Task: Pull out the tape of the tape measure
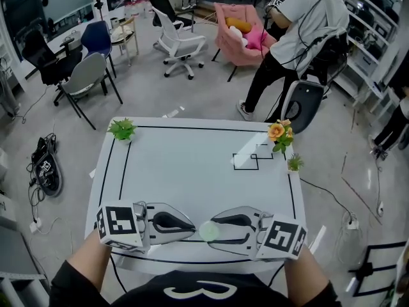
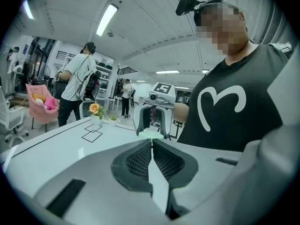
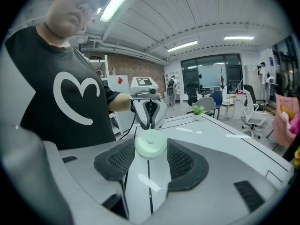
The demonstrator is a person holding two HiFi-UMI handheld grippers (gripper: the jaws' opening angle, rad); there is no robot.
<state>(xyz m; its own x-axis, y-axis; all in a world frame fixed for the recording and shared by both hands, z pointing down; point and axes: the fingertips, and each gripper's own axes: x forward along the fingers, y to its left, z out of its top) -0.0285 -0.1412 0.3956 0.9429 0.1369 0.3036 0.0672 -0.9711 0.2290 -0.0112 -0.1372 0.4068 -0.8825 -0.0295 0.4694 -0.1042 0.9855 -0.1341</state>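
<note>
A pale green round tape measure (image 1: 209, 231) sits between the two grippers, just above the table's near edge. My right gripper (image 1: 216, 229) comes in from the right and is shut on its case, pads pressing both sides (image 3: 151, 145). Facing it from the left, my left gripper (image 1: 193, 227) has its jaws pressed together at the case's rim. In the left gripper view the left gripper (image 2: 151, 141) shows a thin pale strip, the tape's end, pinched at its tips right below the tape measure (image 2: 151, 134). No length of tape shows between case and left gripper.
The white table (image 1: 192, 165) carries black lines and a square outline (image 1: 246, 161). A green plant (image 1: 121, 130) stands at its far left corner; an orange flower (image 1: 279, 133) and a small plant (image 1: 294, 164) stand at the right. Beyond are a person (image 1: 300, 37), a pink armchair (image 1: 239, 37) and office chairs.
</note>
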